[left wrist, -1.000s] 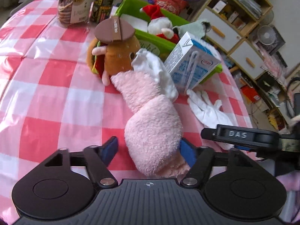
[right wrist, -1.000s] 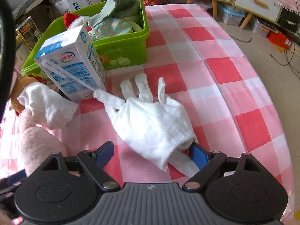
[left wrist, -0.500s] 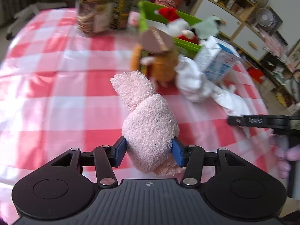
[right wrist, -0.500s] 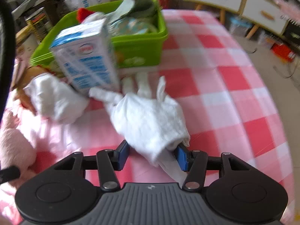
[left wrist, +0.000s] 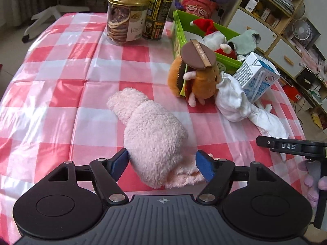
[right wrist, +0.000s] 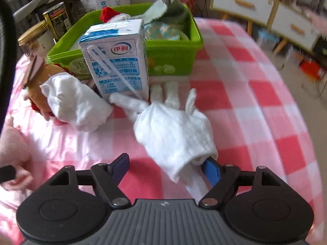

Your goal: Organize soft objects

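On the bench (left wrist: 61, 81), my green bin (right wrist: 173, 59) already takes soft things. My left gripper (left wrist: 161, 163) straddles the pink sock (left wrist: 153, 136), jaws opening, not pinching. My right gripper (right wrist: 166, 166) likewise opens around the white glove's (right wrist: 173, 130) cuff.

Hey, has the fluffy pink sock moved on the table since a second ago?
Yes. The pink sock has been dragged away from the burger plush; earlier its toe end touched the plush, and now bare checked cloth shows between them. The left gripper jaws are opening around it.
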